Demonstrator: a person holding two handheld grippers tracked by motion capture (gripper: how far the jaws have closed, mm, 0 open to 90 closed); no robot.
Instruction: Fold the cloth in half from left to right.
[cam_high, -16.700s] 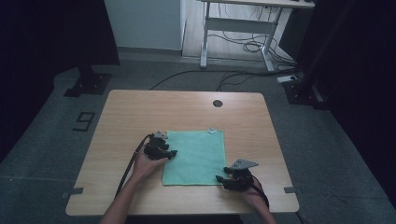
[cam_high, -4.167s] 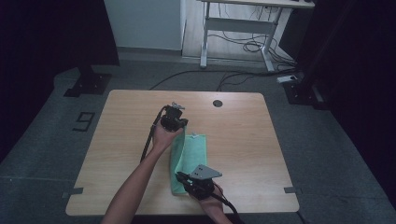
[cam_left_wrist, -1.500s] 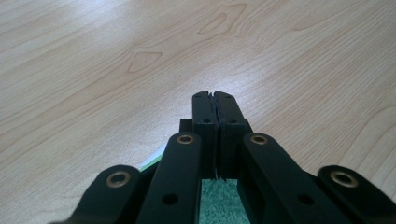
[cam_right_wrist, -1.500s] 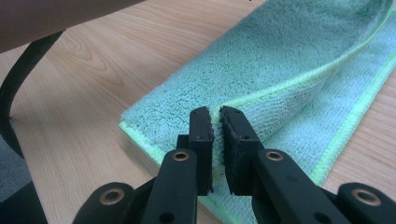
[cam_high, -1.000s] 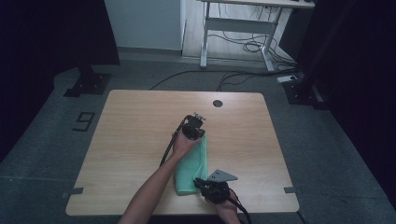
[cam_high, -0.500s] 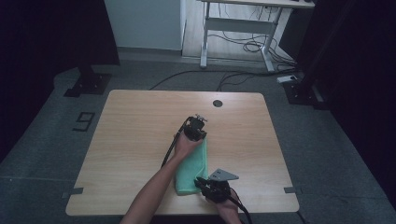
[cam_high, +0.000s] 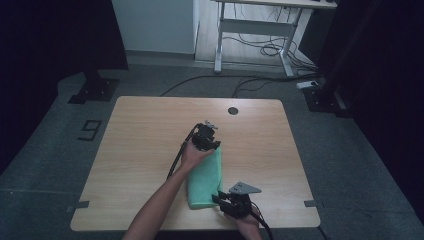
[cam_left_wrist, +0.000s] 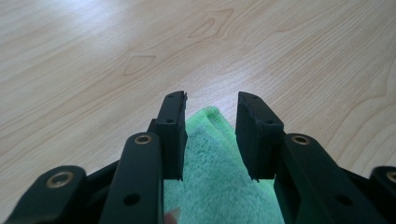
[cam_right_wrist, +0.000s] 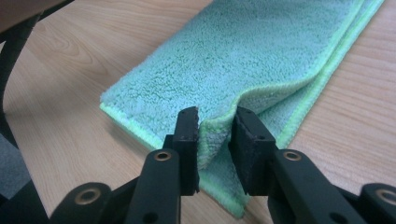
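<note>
High view, near edge first: my R gripper (cam_high: 226, 200) sits at bottom centre-right of frame, at the near-right corner of the green microfibre cloth (cam_high: 206, 175). R gripper view: jaws narrow, have just been opening, w/ a raised fold of the top layer's edge standing between them. Fold sits in the gap; I can't tell if the pads still press it. Cloth fills upper centre to upper right of that view, folded double, lighter green stitched hem along the edges, layers gaping slightly at the fold near my jaws.

Cloth now a long narrow strip on the wooden table (cam_high: 140, 150), running from lower centre up toward frame centre, tilted slightly right at the far end. Lies flat apart from the lifted bit at my R jaws.

Further up: my L forearm comes in from bottom left-centre, crosses diagonally, L hand (cam_high: 194, 156) just beside the strip's left edge. L gripper (cam_high: 209, 145) at the strip's far end, near frame centre; cable trails back down-left along the arm. L gripper view: jaws moderately apart, have just been opening. Far corner of cloth lies on the table below and between them, tip poking just past the jaw tips; pads clear of it.

Beyond: bare tabletop, round dark grommet (cam_high: 233, 110) near far edge, upper centre.
</note>
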